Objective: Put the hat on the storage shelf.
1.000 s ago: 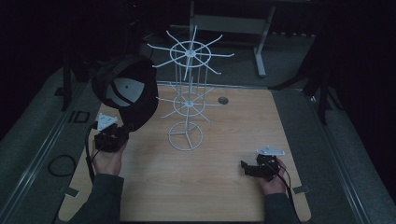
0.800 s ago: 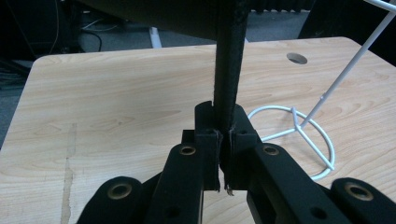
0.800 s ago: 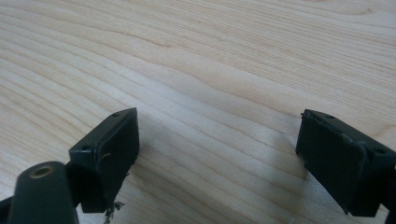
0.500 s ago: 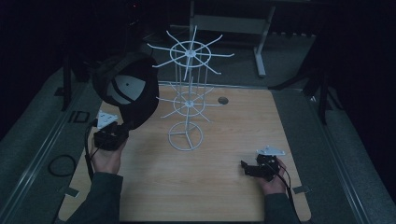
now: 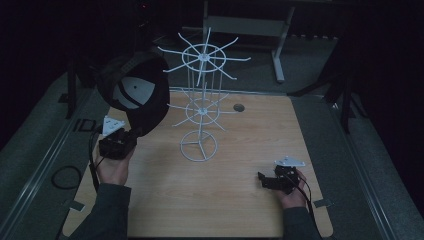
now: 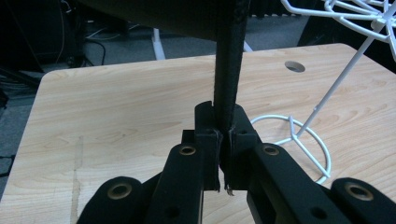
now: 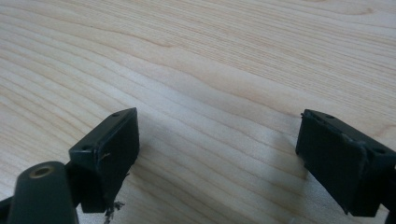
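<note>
A pale wooden table with a round cable hole was seen to carry a white wire display stand with two tiers of radiating prongs on a ring base. A black baseball cap with a white inner lining was held aloft over the table's left part, just left of the stand's upper tier, its opening turned towards the camera. It was pinched at its edge by the left gripper, whose jaws were closed on a thin strip of the black fabric. The cap was judged to be light and soft, its crown liable to sag, with the stiffer brim or rim band the surer place to be taken. The right gripper was rested near the table's right front, jaws spread wide with nothing between them.
</note>
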The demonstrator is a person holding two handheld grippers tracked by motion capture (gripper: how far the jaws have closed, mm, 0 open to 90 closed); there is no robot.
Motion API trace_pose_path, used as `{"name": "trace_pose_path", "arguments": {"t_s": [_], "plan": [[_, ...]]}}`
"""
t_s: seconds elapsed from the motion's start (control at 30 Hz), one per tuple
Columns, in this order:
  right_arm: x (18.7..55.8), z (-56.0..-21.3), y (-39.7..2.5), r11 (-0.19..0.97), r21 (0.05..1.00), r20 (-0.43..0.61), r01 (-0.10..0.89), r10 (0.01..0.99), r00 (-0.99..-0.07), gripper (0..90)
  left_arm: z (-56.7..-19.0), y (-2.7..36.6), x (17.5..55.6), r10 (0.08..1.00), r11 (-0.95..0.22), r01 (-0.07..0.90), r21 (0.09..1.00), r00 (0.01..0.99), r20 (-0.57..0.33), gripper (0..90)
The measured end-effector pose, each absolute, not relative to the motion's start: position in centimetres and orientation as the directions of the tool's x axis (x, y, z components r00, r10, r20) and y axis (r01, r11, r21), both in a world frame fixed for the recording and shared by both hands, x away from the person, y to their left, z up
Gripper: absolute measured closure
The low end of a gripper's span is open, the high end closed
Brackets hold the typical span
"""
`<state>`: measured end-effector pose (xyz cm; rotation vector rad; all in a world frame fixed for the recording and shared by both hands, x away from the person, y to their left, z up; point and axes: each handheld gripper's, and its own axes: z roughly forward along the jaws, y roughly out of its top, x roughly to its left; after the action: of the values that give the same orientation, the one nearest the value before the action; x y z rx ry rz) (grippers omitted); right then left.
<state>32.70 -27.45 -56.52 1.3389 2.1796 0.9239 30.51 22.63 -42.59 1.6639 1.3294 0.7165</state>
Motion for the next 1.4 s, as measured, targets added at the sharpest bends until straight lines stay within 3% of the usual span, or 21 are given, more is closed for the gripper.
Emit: {"name": "trace_pose_path", "arguments": {"t_s": [1.4], "plan": [[32.7,-56.5,-27.5,0.318,0.723,-0.011,0.613,0.893,-0.450,13.1,-40.8,21.8,30.4,0.964,-0.054,0.447,0.893,0.256,-0.070,86.6]]}}
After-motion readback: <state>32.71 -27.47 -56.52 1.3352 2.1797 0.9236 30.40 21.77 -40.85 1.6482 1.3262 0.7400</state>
